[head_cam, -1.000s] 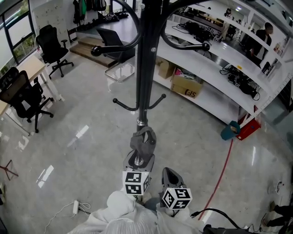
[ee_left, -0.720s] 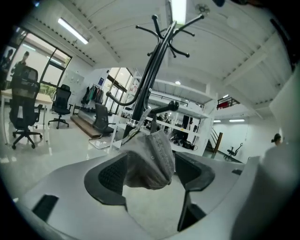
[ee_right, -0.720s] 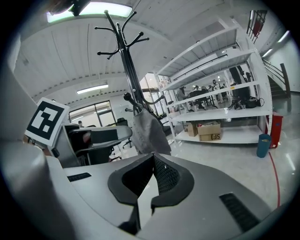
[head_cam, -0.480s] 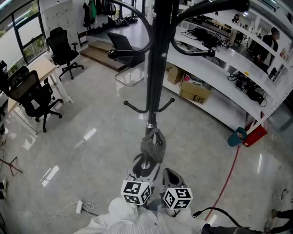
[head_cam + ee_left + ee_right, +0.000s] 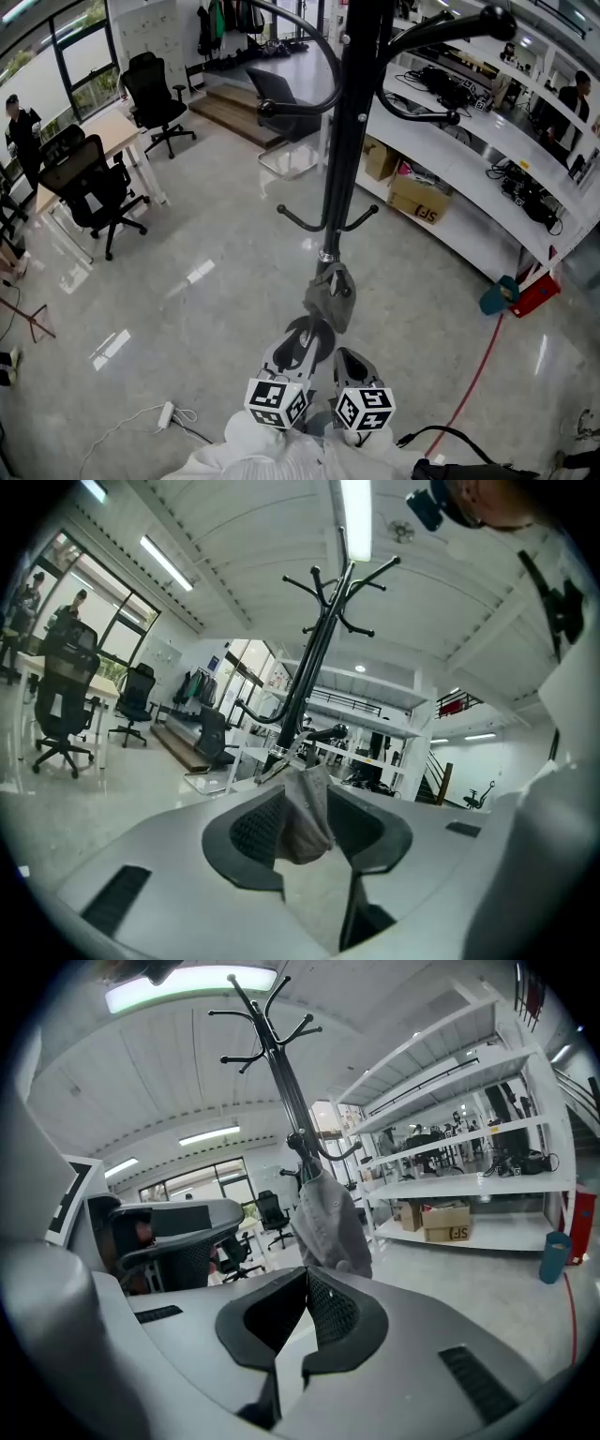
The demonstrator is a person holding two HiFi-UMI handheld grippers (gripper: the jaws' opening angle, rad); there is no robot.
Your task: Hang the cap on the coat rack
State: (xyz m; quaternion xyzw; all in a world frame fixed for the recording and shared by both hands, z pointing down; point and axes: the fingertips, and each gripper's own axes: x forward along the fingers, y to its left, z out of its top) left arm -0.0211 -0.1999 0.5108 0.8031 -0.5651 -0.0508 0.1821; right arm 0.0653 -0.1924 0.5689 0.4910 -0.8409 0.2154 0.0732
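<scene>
**Soft cap, hanging on the rack**

The one grey cap (image 5: pixel 330 298) hangs limp from a low hook of the single coat rack (image 5: pixel 349 159), just beyond your two grippers. It looks light and floppy, so pinch a fold near its top. Your left gripper (image 5: pixel 311 330) has just been closing its jaws, with the cap in the gap but unpinched. Your right gripper (image 5: pixel 346 353) is closed and empty.

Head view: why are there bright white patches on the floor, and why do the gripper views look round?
Head view: the glossy floor shines back white glare. Left gripper view and right gripper view: wide-angle lenses squeeze the room into a circle, leaving dark corners.
</scene>
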